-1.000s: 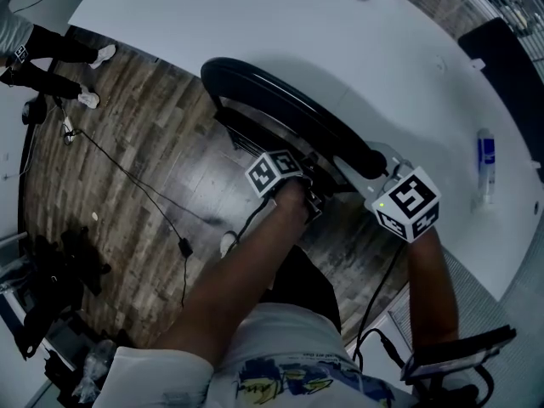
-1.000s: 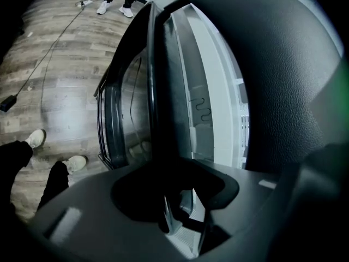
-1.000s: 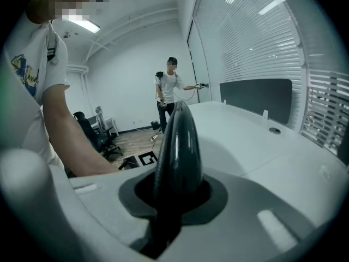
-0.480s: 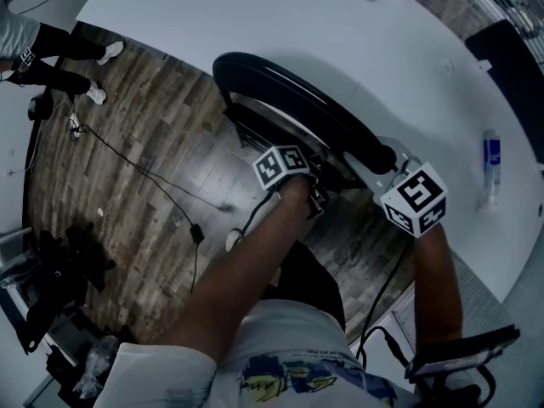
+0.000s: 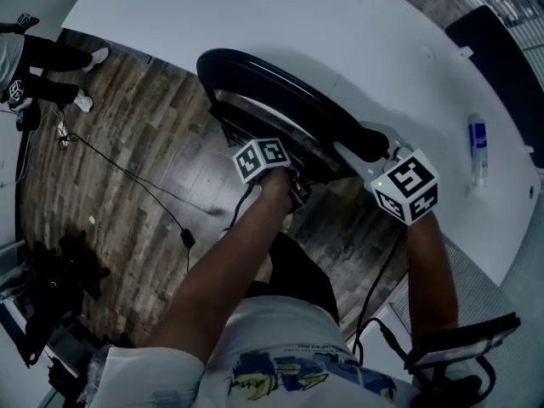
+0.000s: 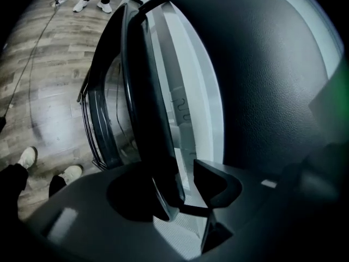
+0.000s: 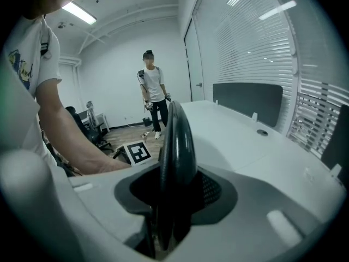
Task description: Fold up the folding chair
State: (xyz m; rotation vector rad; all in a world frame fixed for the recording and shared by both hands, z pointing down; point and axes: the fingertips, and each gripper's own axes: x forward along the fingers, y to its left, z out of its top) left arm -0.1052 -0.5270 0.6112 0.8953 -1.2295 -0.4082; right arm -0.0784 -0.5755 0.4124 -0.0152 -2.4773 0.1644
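Beside the desk (image 5: 255,15), the folding chair (image 5: 280,90) is being straddled by the left hand-held gripper (image 6: 186,187) and the right hand-held gripper (image 7: 169,201), whose jaws are just being spread.

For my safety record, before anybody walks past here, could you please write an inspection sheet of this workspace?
Surface: wooden floor; white table next to the chair.
Job's things: folding chair, dark, apparently folded nearly flat, standing on edge by the table.
Clutter: bottle on the table; black equipment on the floor.
Grippers: left gripper and right gripper each have the chair's rim between their jaws; both have just been opening, pads not pressing.
Cables: cable lying across the floor.
Surroundings: person standing nearby; window blinds.
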